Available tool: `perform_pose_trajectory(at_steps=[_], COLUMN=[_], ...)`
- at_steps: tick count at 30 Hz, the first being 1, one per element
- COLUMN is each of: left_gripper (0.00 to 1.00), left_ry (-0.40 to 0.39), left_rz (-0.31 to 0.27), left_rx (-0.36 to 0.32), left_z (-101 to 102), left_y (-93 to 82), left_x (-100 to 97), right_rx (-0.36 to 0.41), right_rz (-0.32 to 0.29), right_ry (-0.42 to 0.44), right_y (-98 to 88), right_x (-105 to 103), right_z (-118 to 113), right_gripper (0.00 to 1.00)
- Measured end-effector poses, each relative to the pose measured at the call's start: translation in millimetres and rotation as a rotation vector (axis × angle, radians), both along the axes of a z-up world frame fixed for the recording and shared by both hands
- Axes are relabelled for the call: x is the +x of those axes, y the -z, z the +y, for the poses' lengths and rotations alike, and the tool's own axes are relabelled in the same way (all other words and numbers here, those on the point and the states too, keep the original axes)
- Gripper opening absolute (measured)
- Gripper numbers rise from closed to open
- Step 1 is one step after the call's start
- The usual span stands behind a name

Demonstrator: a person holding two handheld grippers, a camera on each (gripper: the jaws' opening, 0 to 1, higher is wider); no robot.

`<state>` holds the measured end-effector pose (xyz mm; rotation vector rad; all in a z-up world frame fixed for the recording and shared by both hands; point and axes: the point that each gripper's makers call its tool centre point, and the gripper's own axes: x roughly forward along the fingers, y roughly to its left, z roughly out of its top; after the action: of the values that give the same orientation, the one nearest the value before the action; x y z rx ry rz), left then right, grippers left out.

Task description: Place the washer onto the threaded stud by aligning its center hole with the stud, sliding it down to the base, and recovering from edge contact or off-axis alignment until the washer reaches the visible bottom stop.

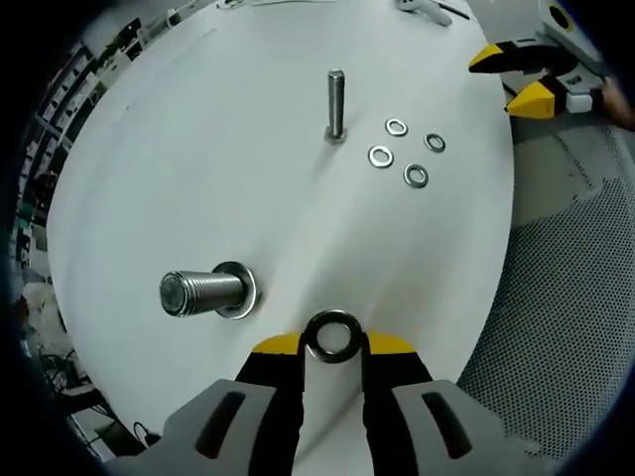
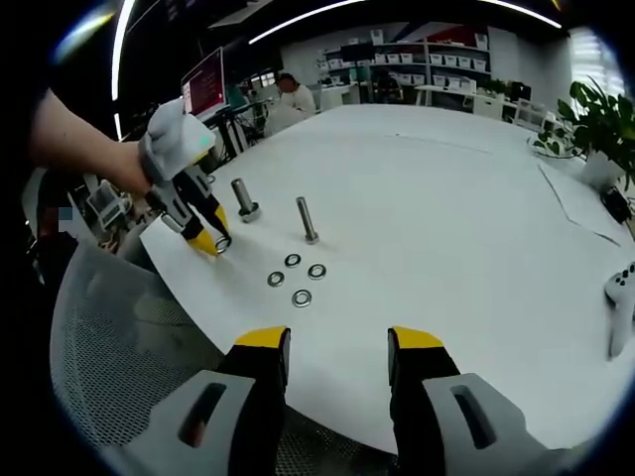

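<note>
On the table (image 1: 198,149), four loose washers (image 1: 381,156) lie right of the thin stud (image 1: 336,103).

My left gripper view sits low and close over the round white tabletop (image 1: 198,178), looking across it past the thick steel threaded stud (image 1: 203,293) toward the slim upright steel bolt (image 1: 336,102). My right gripper view hangs farther back, above the tabletop's edge beside grey mesh, facing the room. Both views share the bolt and the four loose steel washers (image 1: 406,152).

White controller (image 2: 621,297) cut by view's edge
</note>
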<state>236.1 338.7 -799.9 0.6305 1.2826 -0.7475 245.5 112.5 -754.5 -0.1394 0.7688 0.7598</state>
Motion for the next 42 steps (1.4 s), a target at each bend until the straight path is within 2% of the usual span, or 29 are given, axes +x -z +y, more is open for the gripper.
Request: perform_pose_trajectory(at_steps=[10, 16, 22, 30, 35, 42], left_gripper=[0.18, 0.18, 0.18, 0.18, 0.18, 0.18], left_ry=[-0.014, -0.02, -0.028, -0.034, -0.042, -0.019], left_rz=[-0.026, -0.038, -0.043, -0.062, -0.059, -0.075], left_rx=[-0.042, -0.047, -0.038, -0.042, -0.067, -0.059], left_z=[1.0, 3.1, 14.1, 23.8, 22.4, 31.3], left_y=[-1.4, -6.1, -10.6, -23.8, -37.7, -51.8], left_x=[1.5, 4.5, 5.8, 10.6, 11.9, 17.4], right_rx=[0.0, -0.005, -0.007, -0.006, -0.005, -0.001], right_rz=[-0.002, -0.002, -0.002, -0.002, -0.001, 0.0], right_ry=[0.004, -0.003, -0.004, -0.008, -0.009, -0.007], right_y=[-0.5, 0.1, 0.3, 0.3, 0.2, 0.1], right_x=[0.1, -0.8, -1.2, -1.6, -1.8, -1.3], right_z=[-0.7, -0.4, 0.0, 0.6, 0.8, 1.2], right_gripper=[0.42, 0.42, 0.41, 0.41, 0.41, 0.41])
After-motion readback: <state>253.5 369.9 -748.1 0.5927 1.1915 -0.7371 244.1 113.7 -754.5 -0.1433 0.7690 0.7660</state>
